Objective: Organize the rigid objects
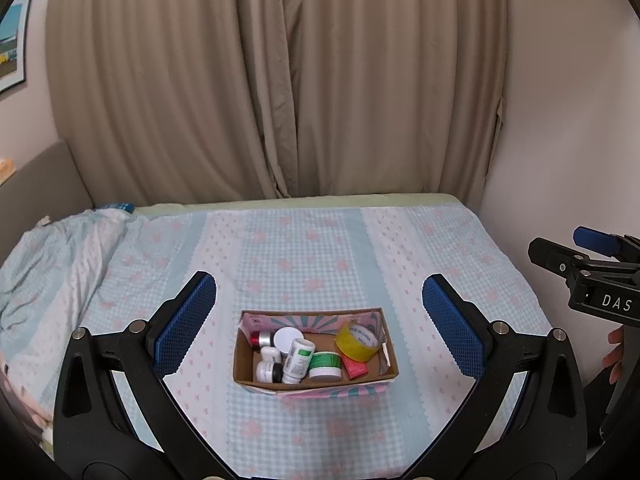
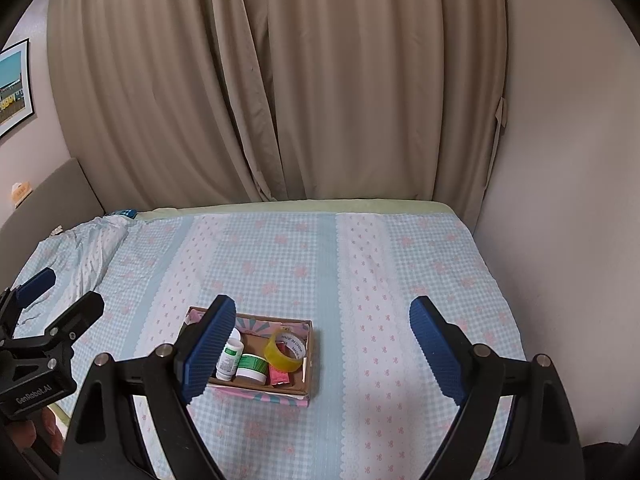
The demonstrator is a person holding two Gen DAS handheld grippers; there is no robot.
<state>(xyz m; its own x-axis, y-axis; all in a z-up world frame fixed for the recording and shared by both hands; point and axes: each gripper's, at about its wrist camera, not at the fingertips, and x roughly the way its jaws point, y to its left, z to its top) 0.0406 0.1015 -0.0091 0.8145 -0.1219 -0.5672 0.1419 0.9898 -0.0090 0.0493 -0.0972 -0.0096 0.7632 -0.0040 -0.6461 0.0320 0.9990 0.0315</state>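
Left gripper [image 1: 319,322] (jaws wide) hangs above filled box [image 1: 316,385].

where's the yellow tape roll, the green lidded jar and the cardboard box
yellow tape roll [image 1: 357,341], left wrist view, outer band
green lidded jar [image 1: 326,361], left wrist view, lid side
cardboard box [image 1: 244,360], left wrist view, left wall

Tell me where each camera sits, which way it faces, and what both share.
Left wrist: on the left gripper, angled down at the open cardboard box on the blue checked bedspread; right gripper and fingers at right edge.
Right wrist: on the right gripper, same aim from further right; left gripper at left edge.
Shared: box, yellow tape roll, beige curtains.
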